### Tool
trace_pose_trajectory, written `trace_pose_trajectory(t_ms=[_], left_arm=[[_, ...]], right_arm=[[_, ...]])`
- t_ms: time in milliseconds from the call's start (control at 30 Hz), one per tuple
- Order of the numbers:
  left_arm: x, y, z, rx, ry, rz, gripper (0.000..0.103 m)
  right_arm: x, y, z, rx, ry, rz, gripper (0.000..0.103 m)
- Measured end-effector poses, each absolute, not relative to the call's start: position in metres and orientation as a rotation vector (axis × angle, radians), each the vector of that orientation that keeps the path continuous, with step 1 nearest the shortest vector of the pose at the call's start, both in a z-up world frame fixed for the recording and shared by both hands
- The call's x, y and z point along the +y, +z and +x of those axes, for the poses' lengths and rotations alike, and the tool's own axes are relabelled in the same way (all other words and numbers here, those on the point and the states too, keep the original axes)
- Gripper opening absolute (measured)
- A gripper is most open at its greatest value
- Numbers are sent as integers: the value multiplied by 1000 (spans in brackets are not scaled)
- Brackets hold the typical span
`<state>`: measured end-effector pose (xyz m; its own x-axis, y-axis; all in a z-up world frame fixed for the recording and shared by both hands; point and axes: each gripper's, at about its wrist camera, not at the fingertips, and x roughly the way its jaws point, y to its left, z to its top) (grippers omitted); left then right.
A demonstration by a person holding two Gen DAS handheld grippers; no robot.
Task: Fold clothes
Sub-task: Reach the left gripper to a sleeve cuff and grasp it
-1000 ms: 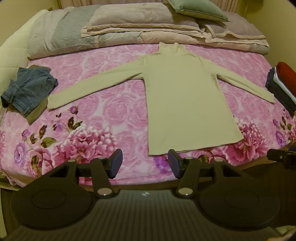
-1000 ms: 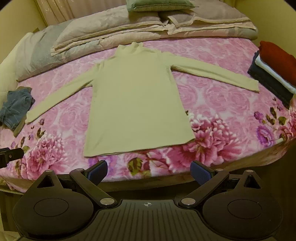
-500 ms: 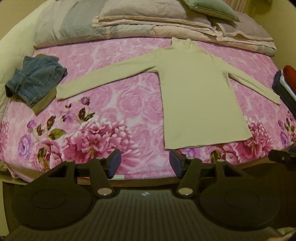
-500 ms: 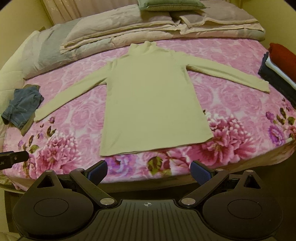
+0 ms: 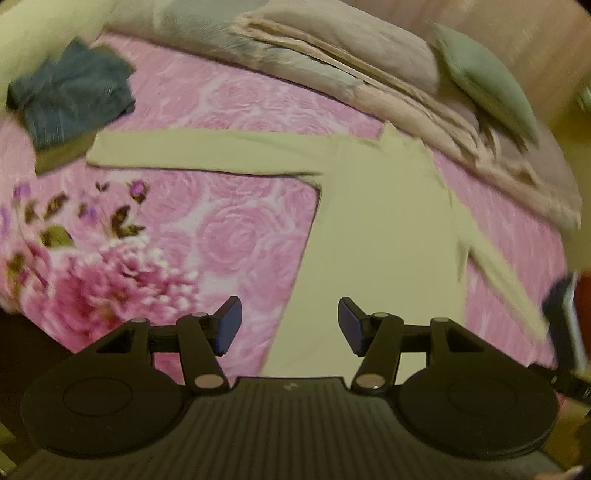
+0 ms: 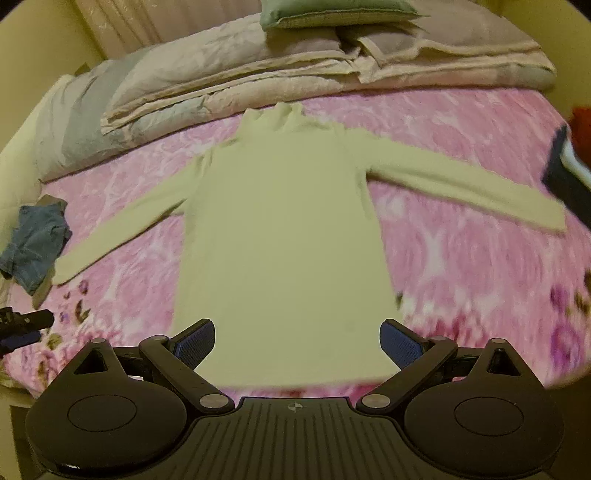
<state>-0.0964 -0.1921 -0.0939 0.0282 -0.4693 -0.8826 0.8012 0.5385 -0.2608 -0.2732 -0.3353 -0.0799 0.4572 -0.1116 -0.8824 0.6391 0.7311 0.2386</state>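
A pale yellow long-sleeved turtleneck (image 6: 284,236) lies flat on the pink floral bedspread (image 6: 461,266), sleeves spread out to both sides, hem toward me. In the left wrist view the turtleneck (image 5: 380,236) runs from the near edge to the upper right, its left sleeve reaching toward the jeans. My left gripper (image 5: 290,328) is open and empty above the hem's left part. My right gripper (image 6: 297,343) is open wide and empty, over the lower body of the shirt near the hem.
Crumpled blue jeans (image 5: 70,99) lie at the bed's left edge, also in the right wrist view (image 6: 35,243). Folded quilts (image 6: 295,70) and a green pillow (image 6: 332,13) line the far side. A stack of folded clothes (image 6: 569,162) sits at the right edge.
Both grippers have moved forward over the bed toward the shirt's hem; the left one has also turned to the left. Both stay open.
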Motion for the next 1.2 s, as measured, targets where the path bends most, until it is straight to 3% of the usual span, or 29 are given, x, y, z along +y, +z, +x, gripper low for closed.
trace_pose_trajectory(t_ms=[233,433,833,1200], left_arm=[[-232,-116,-104,1227,-938,31,53],[-237,-168,-78,1264,-813,-82,53],[-228,-295,70,1212,-559,-405,48],[-252,-344,181,1073,-392,-433,48]], right_arm=[[-409,-115,-238,975,-372,606,98],[-455,-160,-216,954,-404,716,98],[-484,-245,-165,1002,-557,696,98],[-466,-274,-135,1038,-658,651,98]])
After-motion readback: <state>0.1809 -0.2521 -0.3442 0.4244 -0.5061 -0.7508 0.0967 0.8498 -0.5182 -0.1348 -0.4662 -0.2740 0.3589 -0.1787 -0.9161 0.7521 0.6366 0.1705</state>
